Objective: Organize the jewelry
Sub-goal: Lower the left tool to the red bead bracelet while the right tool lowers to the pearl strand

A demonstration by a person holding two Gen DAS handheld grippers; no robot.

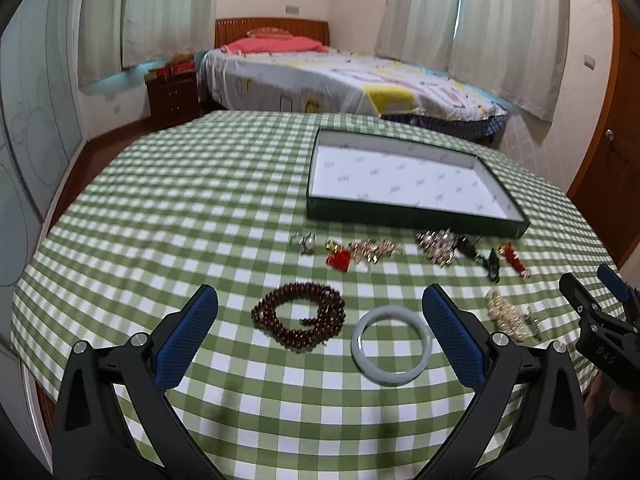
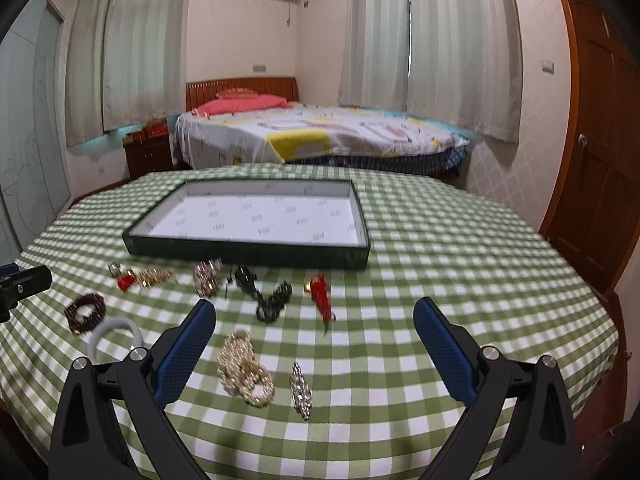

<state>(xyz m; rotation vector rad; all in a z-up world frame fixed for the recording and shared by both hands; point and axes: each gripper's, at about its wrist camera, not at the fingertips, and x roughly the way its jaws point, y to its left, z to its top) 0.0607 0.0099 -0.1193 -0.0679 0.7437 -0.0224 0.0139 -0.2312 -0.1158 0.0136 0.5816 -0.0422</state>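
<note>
Jewelry lies scattered on a green checked tablecloth. In the left wrist view, a dark red bead bracelet (image 1: 300,316) and a pale jade bangle (image 1: 391,344) lie between the wide-apart fingers of my open left gripper (image 1: 320,300). A shallow green box (image 1: 412,184) with a white lining stands beyond. In the right wrist view, my right gripper (image 2: 314,312) is open above a pearl bracelet (image 2: 245,368) and a silver brooch (image 2: 301,390). A red tassel piece (image 2: 322,296) and a black cord (image 2: 274,300) lie further out, in front of the green box (image 2: 248,254).
More pieces sit in a row before the box: a silver ring (image 1: 304,242), a red charm (image 1: 339,258), gold chains (image 1: 376,250) and a crystal cluster (image 1: 438,244). A bed (image 2: 320,136) stands behind the table. The right gripper's body (image 1: 600,320) shows at the right edge.
</note>
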